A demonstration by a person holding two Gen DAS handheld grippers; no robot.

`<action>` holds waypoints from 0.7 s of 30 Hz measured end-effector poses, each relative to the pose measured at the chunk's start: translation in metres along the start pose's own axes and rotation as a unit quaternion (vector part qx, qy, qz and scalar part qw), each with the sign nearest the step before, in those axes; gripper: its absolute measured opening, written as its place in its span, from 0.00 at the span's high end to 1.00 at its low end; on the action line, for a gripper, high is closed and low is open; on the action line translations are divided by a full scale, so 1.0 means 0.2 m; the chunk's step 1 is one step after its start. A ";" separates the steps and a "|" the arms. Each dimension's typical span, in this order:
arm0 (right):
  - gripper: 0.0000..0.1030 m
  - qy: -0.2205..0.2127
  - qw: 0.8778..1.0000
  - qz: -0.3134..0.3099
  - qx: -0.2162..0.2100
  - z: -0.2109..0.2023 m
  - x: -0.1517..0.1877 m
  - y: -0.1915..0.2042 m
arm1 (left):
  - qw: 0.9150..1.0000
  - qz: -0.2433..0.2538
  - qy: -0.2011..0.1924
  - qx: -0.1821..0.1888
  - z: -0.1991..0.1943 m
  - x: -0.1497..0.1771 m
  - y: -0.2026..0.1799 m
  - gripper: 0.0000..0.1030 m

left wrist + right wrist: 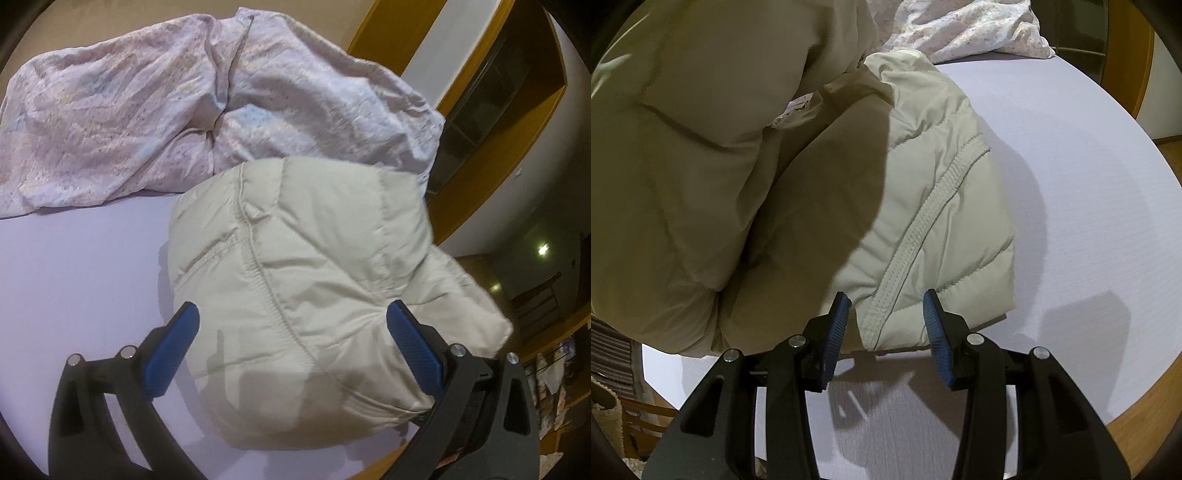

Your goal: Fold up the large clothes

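Down at the near edge, the left claw [291, 321] is standing spread to its widest, blue pads [171, 354] sitting either side of the puffy cream jacket [295, 258] without pressing on it. Nothing is being gripped there. The right claw [886, 314] is sitting half closed, and its pads [838, 328] are flanking the jacket's hem corner, right where the ribbed zipper strip [923, 229] ends; whether they are actually pinching the cloth I cannot tell, as a sliver of gap is showing on each side.

The one jacket is lying bundled on the pale lavender desk [1071, 184], doubled over on itself, with a big shadowed fold rising on the left of the right wrist view. Its hem is resting just short of the desk's wooden rim [1137, 417].

Open room: a wide bare stretch of desk is running to the right of the jacket in the right view, and another to its left in the left view.

Farther back, one crumpled floral sheet [166, 110] is lying along the far side, touching the jacket's far end. Beyond that, wood-trimmed wall panelling [480, 110] is showing.
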State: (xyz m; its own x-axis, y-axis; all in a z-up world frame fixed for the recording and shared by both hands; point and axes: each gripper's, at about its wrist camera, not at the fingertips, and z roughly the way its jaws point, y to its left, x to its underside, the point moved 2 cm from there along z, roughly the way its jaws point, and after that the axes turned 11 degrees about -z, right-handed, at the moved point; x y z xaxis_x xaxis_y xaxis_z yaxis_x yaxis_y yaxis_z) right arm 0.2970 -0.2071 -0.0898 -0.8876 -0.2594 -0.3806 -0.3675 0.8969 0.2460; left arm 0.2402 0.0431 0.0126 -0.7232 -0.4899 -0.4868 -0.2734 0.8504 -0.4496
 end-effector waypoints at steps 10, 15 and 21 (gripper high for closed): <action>0.57 0.003 1.000 0.001 0.003 0.03 -0.01 0.00 | 0.999 0.008 0.030 -0.010 0.15 0.06 -0.01 0.02; 0.56 0.004 1.000 0.000 0.003 0.06 -0.03 0.02 | 0.999 0.007 0.041 -0.005 0.20 0.09 -0.03 0.02; 0.56 0.004 1.000 0.000 0.003 0.06 -0.02 0.03 | 0.999 0.007 0.043 -0.006 0.22 0.09 -0.05 0.02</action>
State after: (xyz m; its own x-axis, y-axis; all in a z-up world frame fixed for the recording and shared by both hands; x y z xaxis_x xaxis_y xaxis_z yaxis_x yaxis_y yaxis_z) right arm 0.3030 -0.1969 -0.0978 -0.8899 -0.2619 -0.3735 -0.3659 0.8988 0.2413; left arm 0.2587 0.0167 -0.0242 -0.7793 -0.4593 -0.4262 -0.2698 0.8599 -0.4334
